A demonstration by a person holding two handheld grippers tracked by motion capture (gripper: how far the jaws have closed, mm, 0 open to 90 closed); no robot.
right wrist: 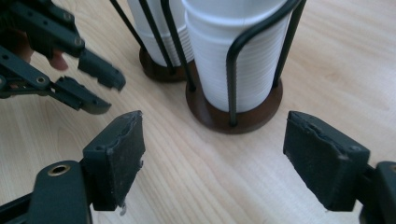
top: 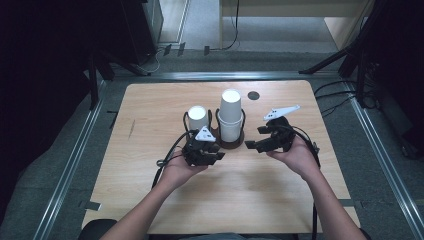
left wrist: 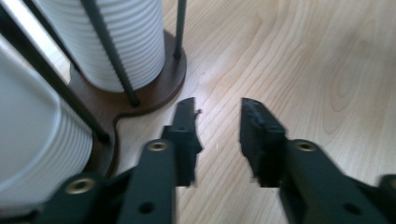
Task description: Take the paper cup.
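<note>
Seen from the high view, a person's two hands hold grippers over a wooden table (top: 150,190), just in front of a double cup holder (top: 231,144) with a dark round base and black wire hoops. The taller stack of white cups (top: 230,115) stands in the holder's right bay, a shorter stack (top: 198,119) in its left. The left gripper (top: 212,156) sits just below the shorter stack; the right gripper (top: 252,145) hovers beside the taller stack's base, its jaws pointing left toward the holder.

In the left gripper view, the left gripper (left wrist: 218,126) has its jaws slightly parted with nothing between them, above bare wood; the holder's base (left wrist: 154,93) and ribbed cups (left wrist: 126,42) lie up and to the left, close but apart.

In the right gripper view, the right gripper (right wrist: 215,140) is spread wide and empty, the taller stack (right wrist: 233,51) in its wire hoop standing just ahead between the jaws' line. The left gripper (right wrist: 105,91) shows at upper left, jaws parted.
</note>
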